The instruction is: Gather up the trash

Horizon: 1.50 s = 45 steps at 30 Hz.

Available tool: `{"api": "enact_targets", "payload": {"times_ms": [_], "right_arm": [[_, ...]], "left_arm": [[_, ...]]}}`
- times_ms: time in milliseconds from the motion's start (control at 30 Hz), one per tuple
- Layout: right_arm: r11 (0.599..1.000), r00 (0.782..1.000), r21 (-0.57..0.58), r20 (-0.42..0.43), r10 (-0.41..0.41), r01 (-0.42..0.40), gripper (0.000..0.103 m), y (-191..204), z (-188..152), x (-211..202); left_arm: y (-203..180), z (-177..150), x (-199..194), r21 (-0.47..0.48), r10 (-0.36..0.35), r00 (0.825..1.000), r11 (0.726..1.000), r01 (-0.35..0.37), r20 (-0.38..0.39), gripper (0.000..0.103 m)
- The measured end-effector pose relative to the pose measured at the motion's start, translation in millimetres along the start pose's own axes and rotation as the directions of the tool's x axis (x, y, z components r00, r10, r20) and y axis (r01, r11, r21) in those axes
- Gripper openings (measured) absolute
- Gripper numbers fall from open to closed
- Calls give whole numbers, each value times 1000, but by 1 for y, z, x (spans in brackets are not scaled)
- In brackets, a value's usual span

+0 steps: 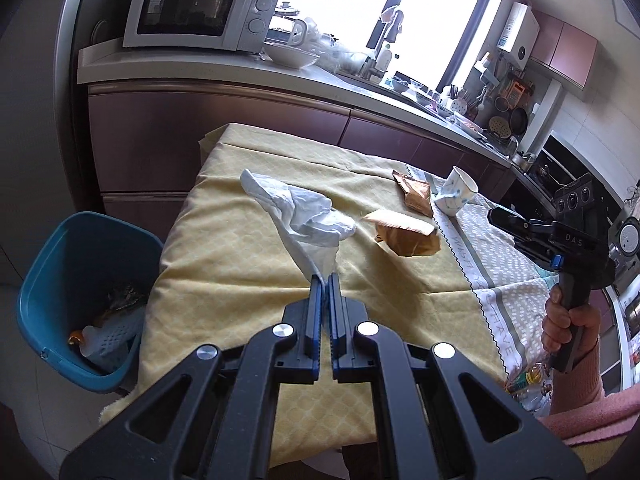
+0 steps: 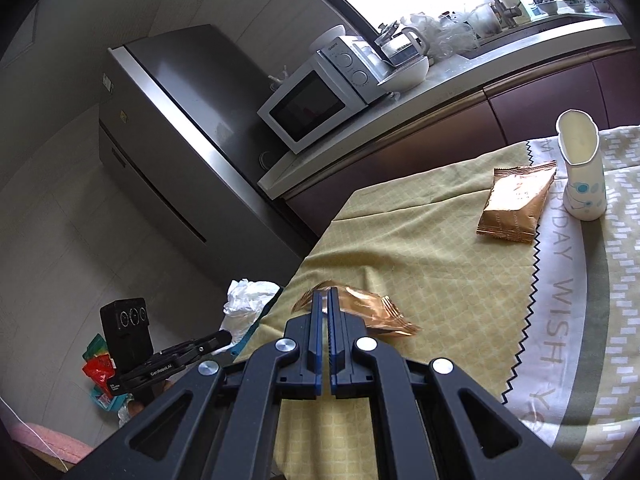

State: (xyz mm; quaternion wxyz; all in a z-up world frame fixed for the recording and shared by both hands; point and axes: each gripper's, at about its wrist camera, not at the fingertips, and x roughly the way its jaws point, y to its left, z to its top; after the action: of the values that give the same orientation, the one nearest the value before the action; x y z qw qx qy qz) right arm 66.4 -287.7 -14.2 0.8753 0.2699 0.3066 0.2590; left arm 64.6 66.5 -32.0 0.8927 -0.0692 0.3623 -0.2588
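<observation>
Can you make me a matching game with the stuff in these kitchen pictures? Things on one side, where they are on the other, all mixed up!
Things:
1. white tissue
2. paper cup
3. blue bin
4. microwave

Places:
A. on the floor beside the table
B. on the counter
C. pinched in the left gripper
D. standing on the table, next to a gold wrapper

Right pairs: 1-C, 2-D, 3-A, 4-B
</observation>
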Motion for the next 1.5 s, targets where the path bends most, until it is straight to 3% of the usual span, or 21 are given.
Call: {"api": "enact_targets", "payload": {"times_ms": [67, 133, 233, 467, 533, 600, 667, 1033, 1500], "right_arm": [[1000, 1000, -1, -20, -17, 17, 9, 1, -2, 7], [998, 997, -15, -52, -64, 63, 41, 1, -6, 20], [994, 988, -13, -112, -106, 105, 48, -4, -15, 44], [990, 965, 33, -229, -125, 136, 46, -23, -32, 89], [992, 965, 39, -240, -106, 119, 21, -23, -34, 93], [994, 966, 41, -243, -89, 102, 9, -21, -35, 95], [996, 969, 37, -234, -74, 85, 5, -16, -34, 94], [998, 977, -24, -205, 59, -66, 3, 37, -9, 110], [981, 936, -85, -322, 138, -174, 3, 100, -1, 200]], "left_arm": [[4, -2, -4, -10, 5, 1000, 1000, -5, 4, 4], [9, -4, -6, -20, 7, 1000, 1000, -7, 3, 4], [17, -8, -8, -37, 7, 1000, 999, -7, 3, 4], [26, -15, -12, -65, 17, 1000, 998, -17, 1, 4], [30, -17, -15, -72, 26, 1000, 997, -26, 3, 4], [34, -18, -18, -81, 33, 999, 996, -32, 6, 4], [40, -20, -22, -92, 42, 999, 995, -41, 10, 4], [89, -24, -56, -179, 138, 989, 976, -125, 62, 4], [157, -34, -56, -285, 234, 972, 933, -219, 19, 4]]}}
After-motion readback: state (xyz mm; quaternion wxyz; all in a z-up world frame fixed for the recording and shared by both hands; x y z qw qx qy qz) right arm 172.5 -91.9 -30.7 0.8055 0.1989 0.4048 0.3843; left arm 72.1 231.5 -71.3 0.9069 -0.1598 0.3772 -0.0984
